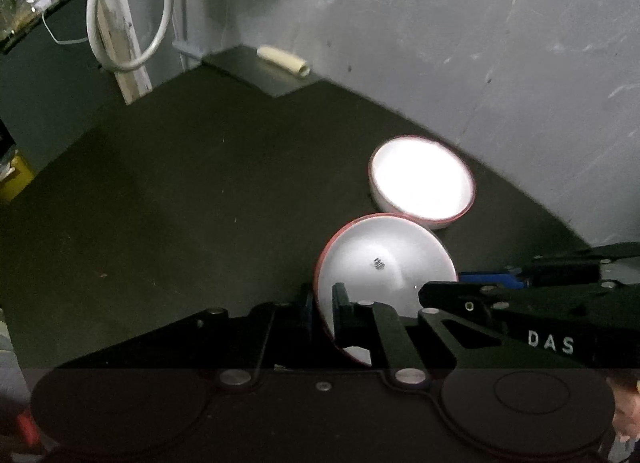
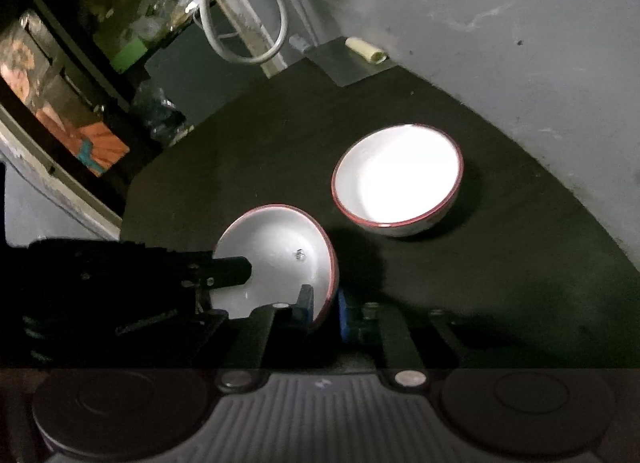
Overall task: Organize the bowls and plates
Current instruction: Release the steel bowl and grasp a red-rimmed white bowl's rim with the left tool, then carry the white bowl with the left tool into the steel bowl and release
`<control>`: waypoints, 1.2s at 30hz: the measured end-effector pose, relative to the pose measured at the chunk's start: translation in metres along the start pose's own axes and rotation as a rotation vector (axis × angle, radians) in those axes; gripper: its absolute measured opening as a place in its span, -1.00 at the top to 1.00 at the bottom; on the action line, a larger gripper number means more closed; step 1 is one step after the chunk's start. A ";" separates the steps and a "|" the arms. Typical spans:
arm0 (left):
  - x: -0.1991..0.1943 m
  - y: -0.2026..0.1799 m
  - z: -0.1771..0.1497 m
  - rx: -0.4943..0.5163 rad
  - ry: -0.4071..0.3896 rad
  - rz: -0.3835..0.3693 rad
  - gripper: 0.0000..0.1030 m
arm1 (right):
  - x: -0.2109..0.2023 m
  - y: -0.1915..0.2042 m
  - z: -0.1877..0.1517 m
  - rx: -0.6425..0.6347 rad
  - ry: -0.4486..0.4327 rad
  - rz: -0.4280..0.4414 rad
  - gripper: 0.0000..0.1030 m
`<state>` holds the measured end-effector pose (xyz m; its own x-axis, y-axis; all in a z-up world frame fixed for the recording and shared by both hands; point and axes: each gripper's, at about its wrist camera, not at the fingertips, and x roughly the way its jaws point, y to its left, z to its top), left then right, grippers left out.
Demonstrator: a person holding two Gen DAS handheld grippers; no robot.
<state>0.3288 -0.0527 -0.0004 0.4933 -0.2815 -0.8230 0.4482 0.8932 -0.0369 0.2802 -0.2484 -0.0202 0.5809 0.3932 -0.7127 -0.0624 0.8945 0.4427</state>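
Nearest the cameras, both grippers clamp the same white bowl with a red rim [image 1: 384, 263]: the left gripper [image 1: 324, 315] has its jaws closed on the rim at one side, and the right gripper [image 2: 326, 309] has its jaws closed on the rim at the opposite side. The bowl is tilted steeply, its inside facing the cameras. Just beyond it a second white bowl [image 2: 396, 179] sits upright on the dark bench [image 1: 180, 203], near the grey wall [image 1: 480, 43]. Farther back, a pale roll [image 1: 283, 60] lies in the corner.
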 end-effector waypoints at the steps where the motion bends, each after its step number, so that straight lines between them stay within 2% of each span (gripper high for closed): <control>1: -0.004 -0.002 0.001 -0.004 -0.012 -0.001 0.82 | -0.004 -0.001 0.001 0.001 -0.010 0.001 0.77; 8: -0.033 -0.017 0.000 -0.031 -0.074 -0.025 0.82 | -0.034 -0.007 0.007 0.003 -0.066 0.021 0.78; 15: -0.055 -0.032 -0.012 -0.072 -0.096 -0.055 0.82 | -0.061 -0.014 -0.002 -0.006 -0.070 0.052 0.78; 20: -0.064 -0.041 -0.029 -0.109 -0.073 -0.074 0.82 | -0.078 -0.017 -0.020 -0.032 -0.039 0.071 0.78; 25: -0.074 -0.052 -0.046 -0.113 -0.051 -0.089 0.82 | -0.091 -0.025 -0.038 0.000 0.007 0.107 0.77; 36: -0.077 -0.067 -0.078 -0.129 0.025 -0.113 0.81 | -0.101 -0.032 -0.068 0.004 0.073 0.113 0.76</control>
<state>0.2025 -0.0632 0.0210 0.4255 -0.3758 -0.8233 0.3997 0.8942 -0.2016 0.1678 -0.3022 0.0006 0.5093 0.5062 -0.6960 -0.1210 0.8428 0.5245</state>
